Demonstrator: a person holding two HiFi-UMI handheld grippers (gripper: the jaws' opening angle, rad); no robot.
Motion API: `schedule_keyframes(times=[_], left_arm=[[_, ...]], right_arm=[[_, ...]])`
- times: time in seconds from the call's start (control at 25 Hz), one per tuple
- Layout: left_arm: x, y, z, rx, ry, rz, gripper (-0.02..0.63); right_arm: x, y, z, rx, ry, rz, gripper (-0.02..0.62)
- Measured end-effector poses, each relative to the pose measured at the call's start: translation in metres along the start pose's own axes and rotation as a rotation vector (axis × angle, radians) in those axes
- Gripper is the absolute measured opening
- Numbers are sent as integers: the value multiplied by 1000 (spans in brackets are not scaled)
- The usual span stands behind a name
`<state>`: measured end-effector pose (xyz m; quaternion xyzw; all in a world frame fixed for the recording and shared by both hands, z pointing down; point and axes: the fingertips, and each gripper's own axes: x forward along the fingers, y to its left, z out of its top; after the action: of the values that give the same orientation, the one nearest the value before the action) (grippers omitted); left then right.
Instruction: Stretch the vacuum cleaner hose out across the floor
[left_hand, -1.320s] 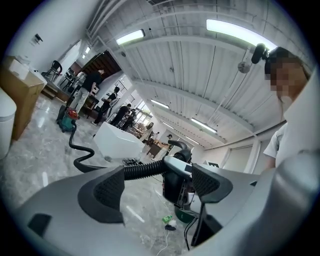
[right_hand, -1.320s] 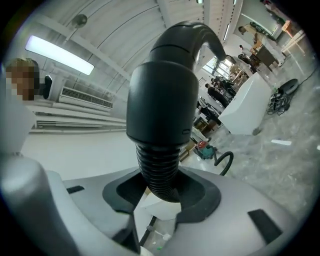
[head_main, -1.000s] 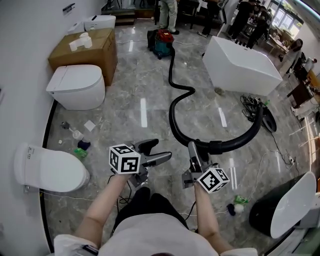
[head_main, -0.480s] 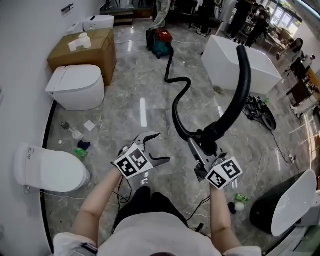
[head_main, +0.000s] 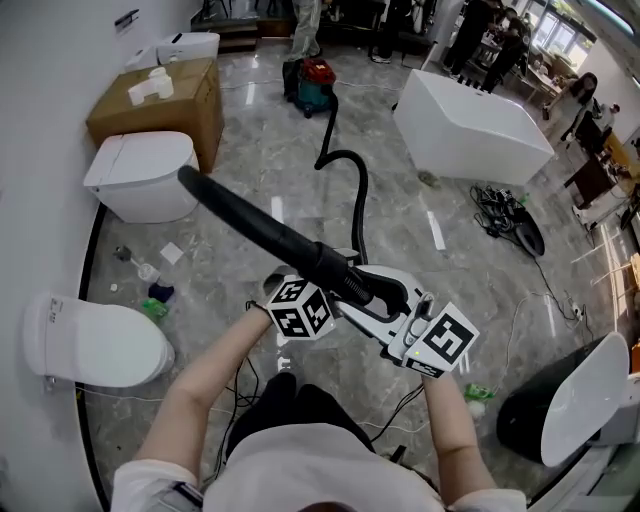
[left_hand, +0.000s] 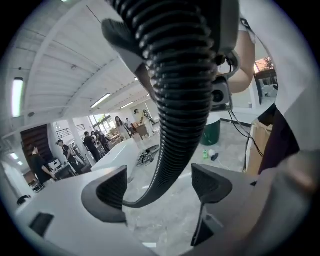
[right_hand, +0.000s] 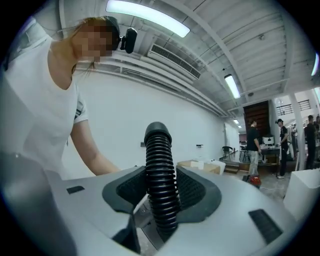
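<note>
Right tongs (right_hand: 161, 187) clamp the hose (right_hand: 159, 160); left tongs (left_hand: 161, 189) gape around it. Best walk backward, holding the hose low, unkinked.

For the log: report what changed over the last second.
The right claw, still shut on the vacuum hose, lifted its free end off the floor and swung it left. The left claw moved in; the hose now passes between its open jaws. The vacuum cleaner and toilets stayed put.
</note>
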<state>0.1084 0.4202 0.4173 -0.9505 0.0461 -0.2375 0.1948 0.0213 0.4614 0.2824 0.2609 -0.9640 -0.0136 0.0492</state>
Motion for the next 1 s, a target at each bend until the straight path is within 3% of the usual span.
schedule_keyframes(times=[0.12, 0.16, 0.2, 0.32, 0.48, 0.68, 0.8, 1.0], left_arm=[[-1, -9, 23, 16, -99, 12, 401], [-2, -14, 26, 28, -115, 16, 327], [-3, -17, 28, 30, -125, 26, 198], [-7, -13, 23, -72, -146, 93, 183], [-25, 21, 9, -334, -206, 237, 183], [-64, 71, -19, -744, -352, 427, 183], [-94, 96, -45, -1006, -456, 546, 183], [-148, 113, -92, -1334, -627, 721, 183]], right_arm=[[13, 23, -1, -66, 34, 72, 187], [16, 27, -1, -88, 47, 84, 187], [19, 30, -2, -100, 57, 94, 187], [24, 33, -4, -114, 59, 105, 190], [29, 36, 1, -113, 11, 80, 226], [-2, -13, 25, 83, -202, -107, 227], [-21, -43, 12, 225, -244, -205, 227], [-29, -65, -31, 416, -252, -283, 227]])
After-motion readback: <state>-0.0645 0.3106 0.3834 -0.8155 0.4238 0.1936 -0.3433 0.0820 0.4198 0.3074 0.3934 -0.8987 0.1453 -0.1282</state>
